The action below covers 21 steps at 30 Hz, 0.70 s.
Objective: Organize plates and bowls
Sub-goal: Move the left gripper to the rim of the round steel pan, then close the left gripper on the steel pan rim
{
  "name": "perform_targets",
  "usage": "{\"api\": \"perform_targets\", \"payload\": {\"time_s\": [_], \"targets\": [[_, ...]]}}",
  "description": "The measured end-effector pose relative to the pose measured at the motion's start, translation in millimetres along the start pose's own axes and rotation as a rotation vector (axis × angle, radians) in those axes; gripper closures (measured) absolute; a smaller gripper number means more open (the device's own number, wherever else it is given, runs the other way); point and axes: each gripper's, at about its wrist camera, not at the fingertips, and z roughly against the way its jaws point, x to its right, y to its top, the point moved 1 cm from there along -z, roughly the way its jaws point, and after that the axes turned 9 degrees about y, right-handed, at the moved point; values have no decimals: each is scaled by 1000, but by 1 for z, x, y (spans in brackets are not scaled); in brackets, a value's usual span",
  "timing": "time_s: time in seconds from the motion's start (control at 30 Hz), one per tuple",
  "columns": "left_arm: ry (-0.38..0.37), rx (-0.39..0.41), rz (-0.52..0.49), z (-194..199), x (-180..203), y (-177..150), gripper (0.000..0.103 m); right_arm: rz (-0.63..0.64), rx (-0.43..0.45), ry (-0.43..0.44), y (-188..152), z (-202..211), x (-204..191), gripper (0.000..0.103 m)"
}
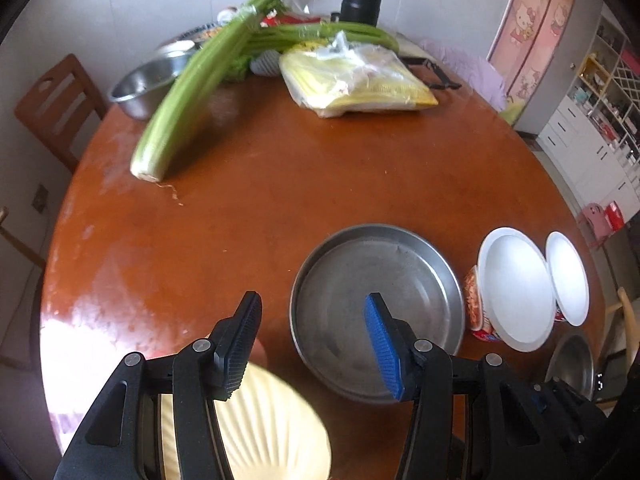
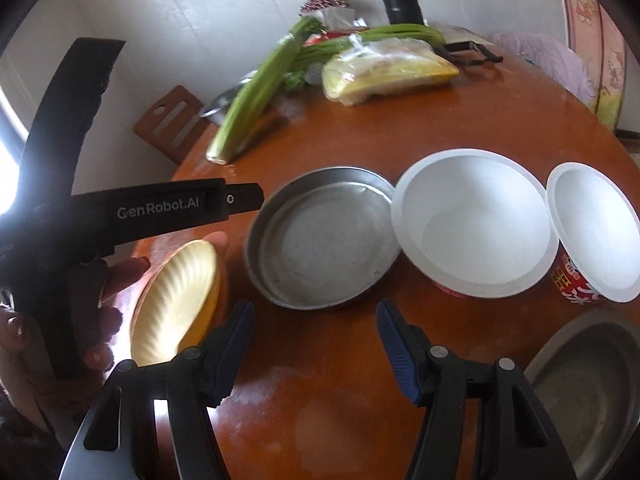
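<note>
Cream-yellow and ribbed like a shell, the glossy ceramic bowl (image 2: 176, 300) tilts on edge at the near left of the round orange-brown wooden bench (image 2: 340, 360), a finger against its rim. The left gripper (image 1: 312, 344) is half open, the bowl below its left jaw; whether the pad touches it, I cannot tell. Right of the bowl lies a dull, scuffed round shallow metal pan (image 2: 320, 240), then two white foam-like bowls with red printed sides (image 2: 476, 220). The right gripper (image 2: 316, 344) stands open, holding nothing.
</note>
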Motion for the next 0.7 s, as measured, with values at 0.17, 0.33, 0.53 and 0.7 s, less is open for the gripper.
{"api": "perform_targets", "payload": {"time_s": [0.17, 0.33, 0.53, 0.7], "targets": [[-10, -50, 5, -27, 1, 6, 48, -51, -11, -41, 4, -14, 7, 40], [-20, -73, 28, -43, 1, 7, 49, -57, 2, -61, 11, -22, 6, 40], [-50, -114, 34, -58, 1, 5, 73, -59, 5, -102, 15, -33, 7, 40], [-63, -117, 28, -60, 2, 4, 79, -38, -5, -131, 16, -44, 11, 39]]}}
